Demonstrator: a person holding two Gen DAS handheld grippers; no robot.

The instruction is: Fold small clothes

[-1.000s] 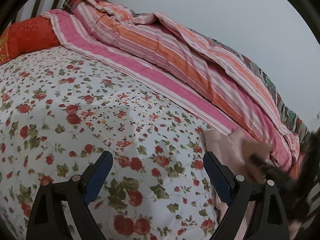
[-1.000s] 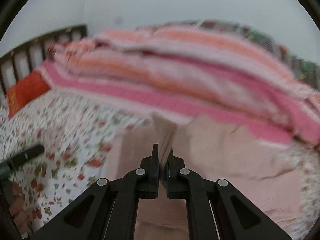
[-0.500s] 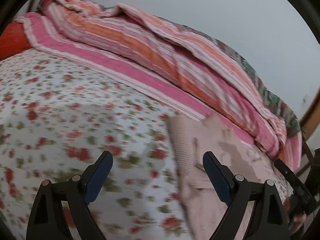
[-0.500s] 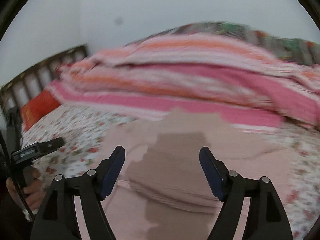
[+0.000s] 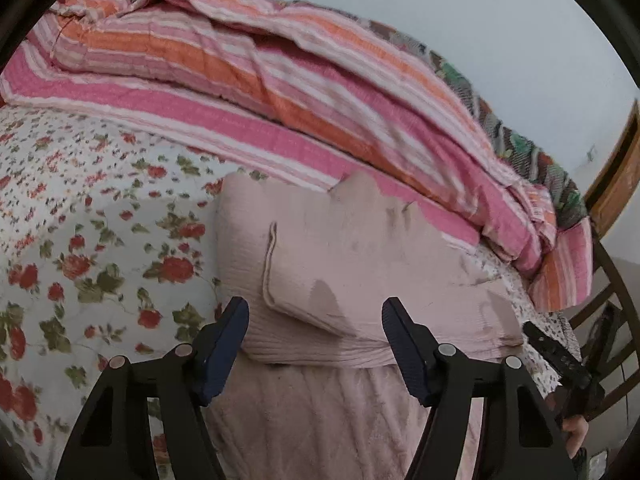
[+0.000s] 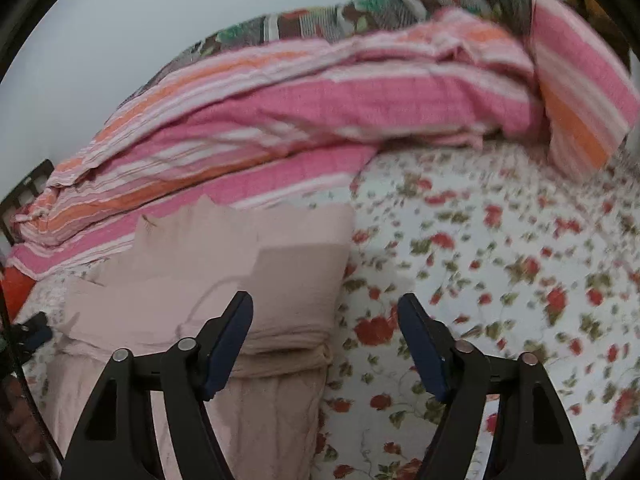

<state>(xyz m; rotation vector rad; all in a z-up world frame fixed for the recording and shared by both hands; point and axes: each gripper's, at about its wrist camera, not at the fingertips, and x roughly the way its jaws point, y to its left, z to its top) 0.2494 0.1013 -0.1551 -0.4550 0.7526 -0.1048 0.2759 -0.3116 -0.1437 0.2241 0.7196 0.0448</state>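
We start with the bed (image 5: 92, 240), covered in a floral sheet, with a pink and orange striped quilt (image 5: 280, 92) heaped along its far side against the wall. On the sheet, in front of that quilt, lies the pale pink garment (image 5: 360, 248), a ribbed knit piece already doubled over on itself, with one folded layer resting on a longer lower part that runs toward us.

We judge it light, soft and limp: it will drape and sag the moment we lift it, and a single layer can slip away from the others, so a pinch should catch the full thickness. The ribbed weave should give the pads fair grip. The best holds look like the near corners of the folded edge, one for each hand, so the cloth stays taut between them.

The left gripper (image 5: 316, 344) hovers over the near fold with its jaws spread; they have just been closing, and cloth shows between them, but the pads do not press on it. The right gripper (image 6: 326, 340) sits at the garment's right edge, jaws spread and holding nothing after a recent opening.
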